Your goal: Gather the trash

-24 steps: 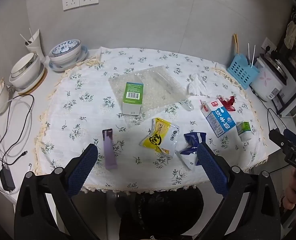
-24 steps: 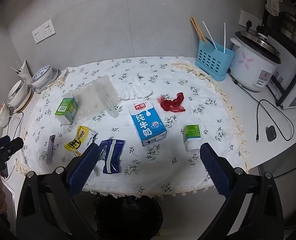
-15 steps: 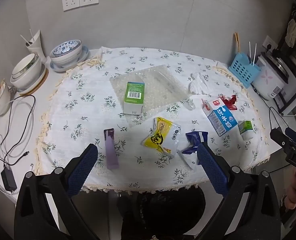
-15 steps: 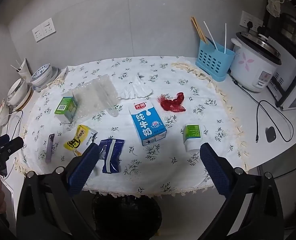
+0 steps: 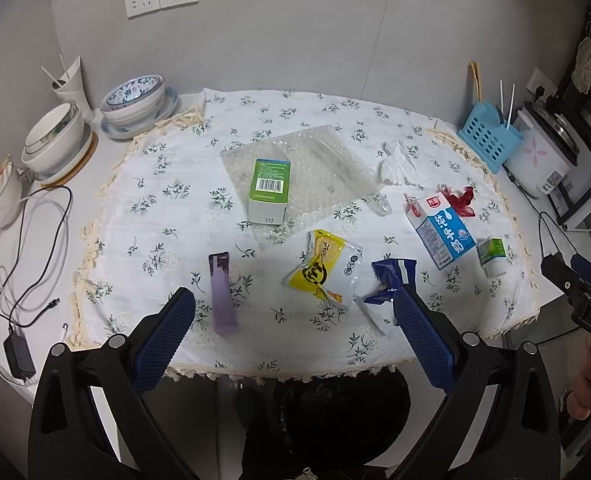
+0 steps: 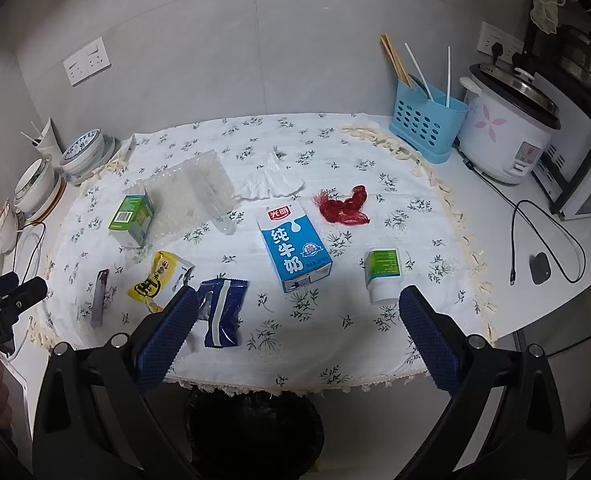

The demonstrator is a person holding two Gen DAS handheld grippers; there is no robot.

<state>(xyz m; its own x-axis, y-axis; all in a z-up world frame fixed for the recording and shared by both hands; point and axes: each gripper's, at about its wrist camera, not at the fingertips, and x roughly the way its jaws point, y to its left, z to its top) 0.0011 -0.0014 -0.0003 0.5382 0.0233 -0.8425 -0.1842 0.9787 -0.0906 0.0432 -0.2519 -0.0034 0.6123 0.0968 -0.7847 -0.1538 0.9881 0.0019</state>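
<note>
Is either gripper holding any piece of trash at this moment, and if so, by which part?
Nothing is held. The left gripper and the right gripper are both open and empty above the near edge of the floral tablecloth.

A matt floral cotton-like tablecloth [image 6: 375, 208] with fringed edging carries a glossy paper milk carton [image 6: 293, 248], shiny foil-like blue wrapper [image 6: 221, 312], clear bubble wrap [image 5: 307, 172] and crumpled tissue [image 6: 271, 180] beside the carton, near a perforated blue plastic holder [image 6: 425, 124].
</note>
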